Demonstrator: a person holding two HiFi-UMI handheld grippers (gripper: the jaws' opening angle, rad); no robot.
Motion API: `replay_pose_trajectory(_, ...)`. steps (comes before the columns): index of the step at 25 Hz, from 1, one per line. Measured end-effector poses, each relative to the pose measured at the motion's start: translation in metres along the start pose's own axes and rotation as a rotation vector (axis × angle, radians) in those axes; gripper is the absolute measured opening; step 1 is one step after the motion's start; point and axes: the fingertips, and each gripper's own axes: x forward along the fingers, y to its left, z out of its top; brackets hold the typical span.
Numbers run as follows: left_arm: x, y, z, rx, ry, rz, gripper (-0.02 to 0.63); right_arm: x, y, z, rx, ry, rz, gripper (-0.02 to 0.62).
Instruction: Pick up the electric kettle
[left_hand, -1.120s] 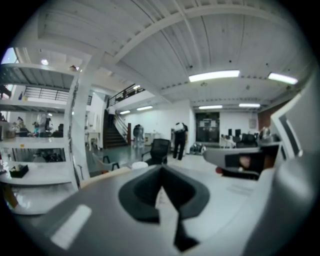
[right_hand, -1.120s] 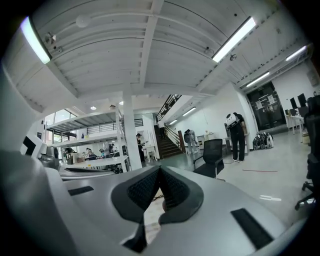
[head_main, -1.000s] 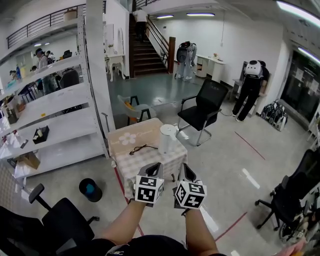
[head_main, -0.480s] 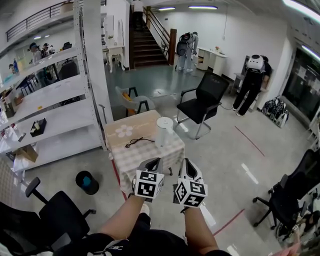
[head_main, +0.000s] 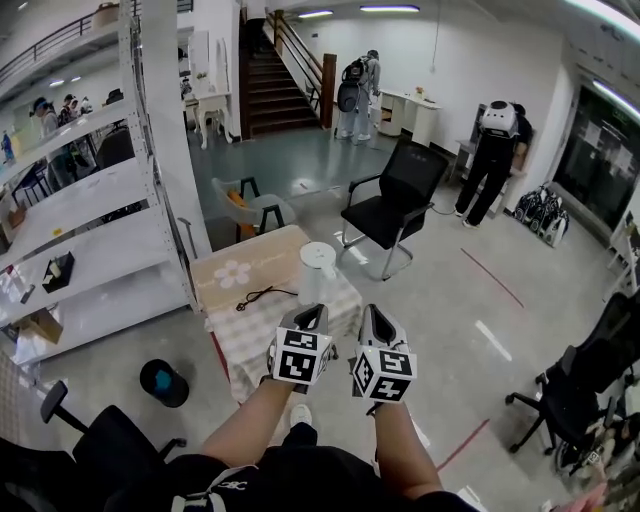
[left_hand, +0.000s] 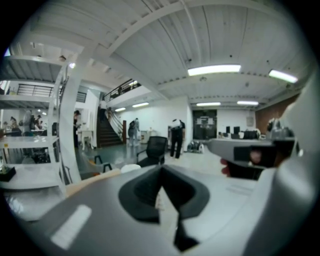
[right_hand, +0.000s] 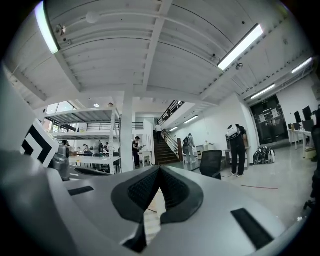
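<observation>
The white electric kettle (head_main: 317, 270) stands upright on a small table with a checked cloth (head_main: 258, 335), near its right edge. My left gripper (head_main: 311, 314) and right gripper (head_main: 373, 314) are side by side in front of the table, short of the kettle and apart from it. Both are shut with nothing between the jaws. In the left gripper view the kettle's top (left_hand: 130, 168) peeks just over the shut left gripper (left_hand: 161, 173). In the right gripper view the right gripper (right_hand: 159, 173) hides the kettle.
A black cable (head_main: 255, 296) lies on the table left of the kettle. A black office chair (head_main: 394, 204) stands behind the table, white shelving (head_main: 95, 235) to the left, a dark bin (head_main: 163, 382) on the floor. People stand far back.
Both grippers have moved forward toward the table, still shut and side by side. The table and kettle now lie closer and lower in the head view.
</observation>
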Motion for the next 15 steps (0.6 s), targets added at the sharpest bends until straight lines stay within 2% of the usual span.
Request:
replay_pose_trajectory(5,0.057,0.030,0.010,-0.008,0.002,-0.018,0.000,0.065,-0.014,-0.006,-0.082,0.029,-0.047,-0.005)
replay_pose_trajectory(10,0.106,0.069,0.024,-0.048,0.008,-0.030,-0.001,0.133,-0.020,-0.001,-0.015,0.063,-0.017,-0.005)
replay_pose_trajectory(13,0.138,0.090,0.022,0.000,0.028,-0.024,-0.002,0.172,-0.023,-0.005,0.050,0.106,0.005,-0.005)
replay_pose_trajectory(15,0.159,0.102,0.017,-0.001,0.051,-0.038,0.000,0.195,-0.026,-0.013,0.098,0.143,0.015,-0.005)
